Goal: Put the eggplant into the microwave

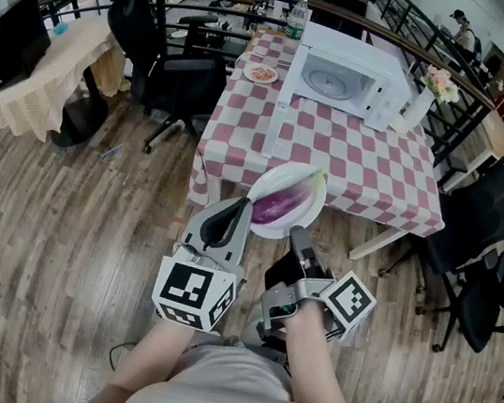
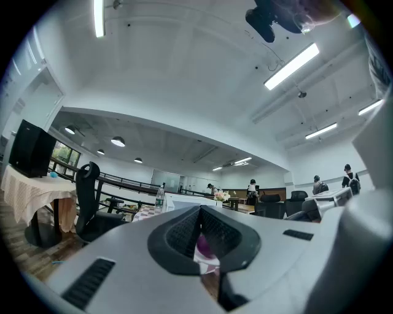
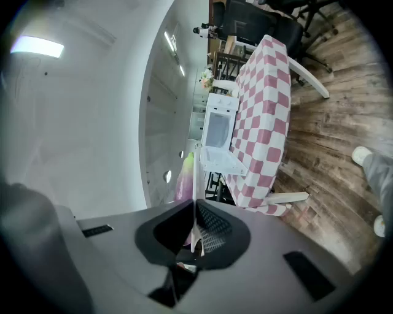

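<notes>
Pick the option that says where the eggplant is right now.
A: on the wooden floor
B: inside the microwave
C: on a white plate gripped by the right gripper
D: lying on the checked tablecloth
C: the eggplant lies on the white plate, whose rim the right gripper clamps, off the table and outside the microwave.

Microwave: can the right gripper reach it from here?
Probably not yet. Its door stands open, but the microwave sits at the far end of the table, and the right gripper, shut on the plate with the eggplant, is short of the near edge.
</notes>
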`<state>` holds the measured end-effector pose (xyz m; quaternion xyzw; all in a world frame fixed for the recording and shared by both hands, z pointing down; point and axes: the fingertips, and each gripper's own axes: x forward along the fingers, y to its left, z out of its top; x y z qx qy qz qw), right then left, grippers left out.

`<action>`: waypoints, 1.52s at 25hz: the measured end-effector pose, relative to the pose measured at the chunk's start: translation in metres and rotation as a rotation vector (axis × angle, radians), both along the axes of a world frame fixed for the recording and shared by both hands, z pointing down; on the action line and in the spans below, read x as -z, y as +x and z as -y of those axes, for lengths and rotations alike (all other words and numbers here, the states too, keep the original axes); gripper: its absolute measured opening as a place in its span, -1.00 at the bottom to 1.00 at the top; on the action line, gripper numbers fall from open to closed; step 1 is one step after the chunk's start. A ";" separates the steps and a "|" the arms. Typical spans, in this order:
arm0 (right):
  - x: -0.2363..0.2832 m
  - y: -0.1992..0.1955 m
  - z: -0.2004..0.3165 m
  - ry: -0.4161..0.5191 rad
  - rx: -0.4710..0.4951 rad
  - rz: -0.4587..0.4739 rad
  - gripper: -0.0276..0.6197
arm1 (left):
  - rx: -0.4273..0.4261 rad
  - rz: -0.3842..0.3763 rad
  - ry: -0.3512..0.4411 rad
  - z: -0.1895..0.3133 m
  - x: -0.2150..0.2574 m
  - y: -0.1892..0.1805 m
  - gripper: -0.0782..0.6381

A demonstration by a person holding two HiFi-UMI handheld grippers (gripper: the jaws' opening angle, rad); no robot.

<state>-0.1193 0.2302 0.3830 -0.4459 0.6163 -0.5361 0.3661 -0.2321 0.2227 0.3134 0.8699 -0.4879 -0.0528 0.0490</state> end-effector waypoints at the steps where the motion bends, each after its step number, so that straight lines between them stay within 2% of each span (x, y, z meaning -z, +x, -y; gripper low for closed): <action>1: -0.001 0.001 0.001 -0.002 -0.005 -0.003 -0.82 | 0.000 0.004 0.000 0.001 -0.001 0.001 -0.77; 14: -0.008 0.034 0.039 -0.019 -0.067 -0.009 -0.82 | 0.003 0.022 -0.021 0.039 -0.011 0.025 -0.77; 24: -0.004 0.070 0.095 -0.015 -0.083 -0.013 -0.82 | 0.018 0.019 -0.034 0.093 -0.014 0.060 -0.77; 38: -0.011 0.126 0.185 -0.021 -0.108 0.011 -0.82 | 0.064 0.055 -0.067 0.179 -0.026 0.120 -0.77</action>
